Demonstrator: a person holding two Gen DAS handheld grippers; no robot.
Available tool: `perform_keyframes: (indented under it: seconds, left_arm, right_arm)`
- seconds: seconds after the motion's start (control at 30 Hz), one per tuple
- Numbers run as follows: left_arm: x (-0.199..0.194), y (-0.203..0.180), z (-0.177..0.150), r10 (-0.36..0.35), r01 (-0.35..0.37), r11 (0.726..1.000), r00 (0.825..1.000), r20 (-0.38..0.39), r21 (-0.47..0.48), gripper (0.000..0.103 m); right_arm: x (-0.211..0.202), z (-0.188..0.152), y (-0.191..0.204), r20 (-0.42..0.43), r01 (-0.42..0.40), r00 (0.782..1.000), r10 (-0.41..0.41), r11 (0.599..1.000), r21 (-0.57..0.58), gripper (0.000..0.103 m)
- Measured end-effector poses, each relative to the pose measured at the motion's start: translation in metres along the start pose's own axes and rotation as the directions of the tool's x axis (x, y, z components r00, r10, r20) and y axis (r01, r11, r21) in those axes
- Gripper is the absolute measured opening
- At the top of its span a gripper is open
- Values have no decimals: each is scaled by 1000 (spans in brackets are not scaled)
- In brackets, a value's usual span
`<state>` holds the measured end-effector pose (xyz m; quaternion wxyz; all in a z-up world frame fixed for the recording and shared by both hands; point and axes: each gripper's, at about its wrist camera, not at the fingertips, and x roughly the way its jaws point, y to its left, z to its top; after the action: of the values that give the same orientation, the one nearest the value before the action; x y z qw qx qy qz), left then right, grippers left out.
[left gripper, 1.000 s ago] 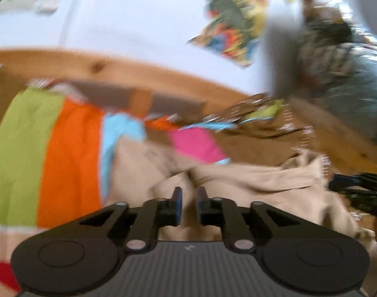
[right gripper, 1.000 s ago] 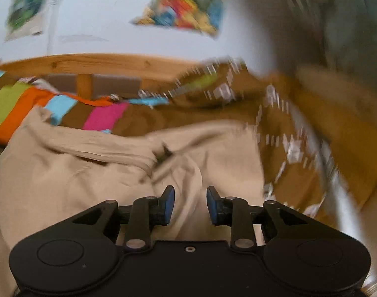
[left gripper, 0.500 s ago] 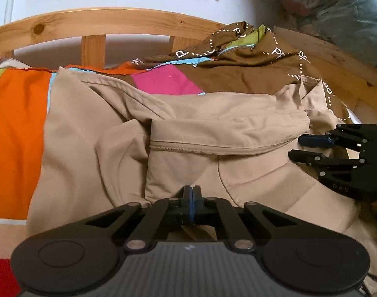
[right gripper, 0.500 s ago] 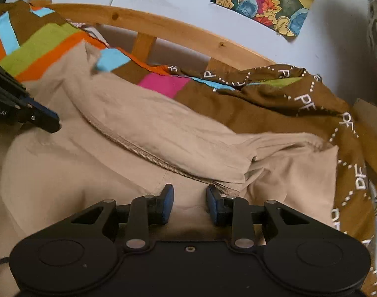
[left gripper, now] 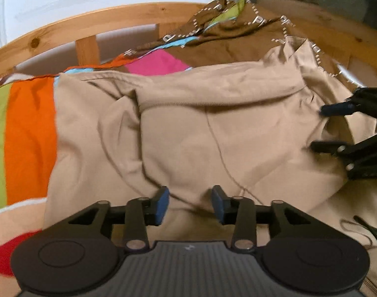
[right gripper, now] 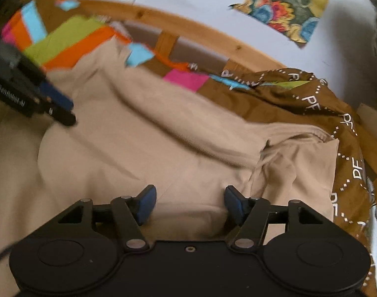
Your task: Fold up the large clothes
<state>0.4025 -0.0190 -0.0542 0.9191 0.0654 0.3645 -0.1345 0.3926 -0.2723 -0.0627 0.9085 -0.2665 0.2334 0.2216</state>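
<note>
Beige garment [left gripper: 213, 128] lies spread across the bed, its far hem running along the headboard side, over a striped multicolour cover [left gripper: 30, 133] and a brown printed blanket [right gripper: 312, 104] bunched toward the far right corner. A zip seam crosses the cloth; one flap is already laid over along it, with a thick fold ridge

Left gripper [left gripper: 190, 204]: jaws opening, blue pads apart, nothing pinched; cloth lies beneath the gap, not pressed. Right gripper [right gripper: 188, 204]: jaws opening wider, pads well clear of the fabric, nothing clamped. Each gripper shows in the other's view, at the garment's left and right sides

Step in hand, as judged: release after laying a fold, then re-grip for the next one

Doing it well:
- let pads clear the cloth fully before lifting away, so no layer drags and undoes the fold
- pick the next grip on an outer edge, both sides level with each other, so the fold line stays straight
- take only the layers meant to move; the right side near the wooden rail [right gripper: 213, 39] is rumpled, with a loose flap, easy to snag
- smooth the ridge along the zip first, or the bulk will carry into the next fold
</note>
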Motion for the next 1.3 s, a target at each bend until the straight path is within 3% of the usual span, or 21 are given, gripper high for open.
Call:
perform_keyframes:
  seconds: [0.13, 0.37, 0.53, 0.73, 0.9, 1.07, 1.2, 1.3]
  left_arm:
    - [-31, 4, -4, -22, 23, 995, 1000, 9, -94, 70]
    - [-105, -12, -29, 21, -18, 998, 997, 74, -53, 89]
    - [-154, -36, -59, 26, -25, 1000, 995, 98, -14, 102]
    - [-177, -72, -106, -55, 54, 998, 998, 29, 37, 102]
    - [-178, -105, -138, -98, 102, 979, 995, -30, 175, 102]
    - [-174, -131, -156, -87, 112, 941, 992, -93, 319, 102]
    - [-171, -137, -159, -76, 106, 940, 992, -102, 325, 102]
    - [-167, -137, -156, -59, 91, 941, 992, -108, 327, 102]
  right_arm:
    - [-13, -2, 1, -23, 20, 1000, -19, 999, 42, 65]
    - [-88, -12, 7, 36, 7, 999, -12, 991, 133, 75]
    - [-147, -33, 37, 66, 14, 998, -24, 989, 149, 79]
    - [-220, -65, 70, 36, -10, 999, 1, 967, 254, 98]
    - [-256, -95, 91, -35, 0, 999, 10, 961, 275, 102]
    - [-248, -110, 110, -81, -85, 992, 94, 991, 106, 102]
    - [-226, -120, 125, -136, -124, 982, 128, 992, 38, 102]
    - [-216, -123, 130, -124, -104, 987, 106, 994, 19, 102]
